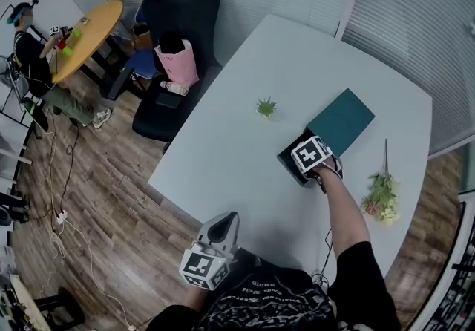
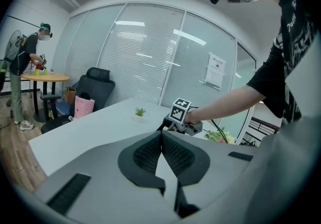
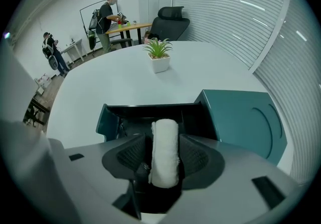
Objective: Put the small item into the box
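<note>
A white rolled cloth [image 3: 164, 152] stands between the jaws of my right gripper [image 3: 163, 140]. A thin dark gap shows on its left side, so the pads are not pressing it. The gripper points steeply down over the open dark box [image 3: 145, 110]; the box's teal lid [image 3: 241, 117] lies to its right. In the head view the right gripper [image 1: 308, 166] hangs over the box [image 1: 292, 161], its marker cube hiding the jaws. My left gripper [image 2: 161, 135] is shut and empty, held low near my body [image 1: 225, 220], off the white table [image 1: 223, 151].
A small potted plant [image 1: 266, 107] stands on the table beyond the box. A bunch of flowers [image 1: 381, 198] lies near the right edge. A black chair [image 1: 178, 33] with a pink bag [image 1: 178, 62] stands at the far side. A person stands by a round yellow table [image 1: 89, 33].
</note>
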### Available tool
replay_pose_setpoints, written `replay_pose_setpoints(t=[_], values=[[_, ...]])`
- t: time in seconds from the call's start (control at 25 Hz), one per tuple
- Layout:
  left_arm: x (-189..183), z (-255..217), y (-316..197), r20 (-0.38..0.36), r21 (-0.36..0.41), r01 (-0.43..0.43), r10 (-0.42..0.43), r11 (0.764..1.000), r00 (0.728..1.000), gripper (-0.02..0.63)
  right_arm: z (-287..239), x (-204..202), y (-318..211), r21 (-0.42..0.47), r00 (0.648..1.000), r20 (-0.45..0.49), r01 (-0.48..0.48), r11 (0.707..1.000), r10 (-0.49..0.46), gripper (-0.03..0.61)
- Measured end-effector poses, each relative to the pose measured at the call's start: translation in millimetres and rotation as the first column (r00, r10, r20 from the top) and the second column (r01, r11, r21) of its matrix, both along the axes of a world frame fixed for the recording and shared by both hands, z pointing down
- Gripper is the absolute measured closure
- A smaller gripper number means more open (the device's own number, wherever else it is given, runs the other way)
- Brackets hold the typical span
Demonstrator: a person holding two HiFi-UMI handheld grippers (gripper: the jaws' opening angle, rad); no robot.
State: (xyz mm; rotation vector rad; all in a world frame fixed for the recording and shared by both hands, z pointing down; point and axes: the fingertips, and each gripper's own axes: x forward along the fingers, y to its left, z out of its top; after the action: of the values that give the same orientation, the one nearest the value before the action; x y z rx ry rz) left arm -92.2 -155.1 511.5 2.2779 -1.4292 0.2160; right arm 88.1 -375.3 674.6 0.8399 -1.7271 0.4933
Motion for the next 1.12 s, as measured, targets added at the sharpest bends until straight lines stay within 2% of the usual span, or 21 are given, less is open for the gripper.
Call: replay_pose_setpoints(t=[0.12, 0.28, 0.4, 0.44, 0.48, 0.52, 0.56, 0.72, 0.92, 1.12], values=[[0, 2, 3, 0.005, -0.006, -0.001, 0.001, 1.0, 1.0, 0.595, 1, 8, 4, -0.012, 0.999, -0.039, -0.018, 1.0, 0.017, 0.318], [6, -4, 7, 0.027, 0.005, -0.026, 0.026, 1.0, 0.999, 0.595, -1, -11, 3, 0.01, 0.996, 0.088, 0.007, 1.0, -0.008, 0.308], [7, -1, 7, 0.011, 0.003, -0.028, 0.028, 1.0, 1.0, 0.595, -9, -18, 8, -0.005, 0.982, 0.188, -0.011, 1.0, 0.012, 0.305], [7, -1, 7, 0.004, -0.001, -0.024, 0.024, 1.0, 1.0, 0.595, -13, -16, 11, -0.011, 0.98, 0.198, -0.019, 1.0, 0.021, 0.305], [8, -1, 6, -0.003, -0.007, -0.021, 0.021, 1.0, 1.0, 0.595, -16, -5, 12, -0.003, 0.987, 0.158, -0.032, 0.999, 0.032, 0.305], [9, -2, 6, -0.008, -0.009, -0.022, 0.022, 1.0, 1.0, 0.595, -20, 5, 11, 0.02, 0.993, 0.116, -0.036, 0.999, 0.033, 0.305], [10, -4, 5, -0.011, -0.007, -0.026, 0.026, 1.0, 1.0, 0.595, -25, 5, 8, 0.055, 0.993, 0.121, -0.021, 0.998, 0.015, 0.305], [14, -3, 8, -0.022, 0.016, -0.046, 0.046, 0.999, 0.999, 0.595, -51, -10, 4, 0.149, 0.973, 0.224, 0.014, 0.989, -0.048, 0.307], [17, -9, 11, -0.036, 0.029, -0.063, 0.064, 0.998, 0.997, 0.595, -88, -17, 14, 0.242, 0.953, 0.289, 0.017, 0.97, -0.089, 0.31], [16, -9, 17, -0.034, 0.038, -0.076, 0.077, 0.996, 0.996, 0.595, -131, -21, 33, 0.351, 0.936, 0.328, 0.006, 0.936, -0.129, 0.311]])
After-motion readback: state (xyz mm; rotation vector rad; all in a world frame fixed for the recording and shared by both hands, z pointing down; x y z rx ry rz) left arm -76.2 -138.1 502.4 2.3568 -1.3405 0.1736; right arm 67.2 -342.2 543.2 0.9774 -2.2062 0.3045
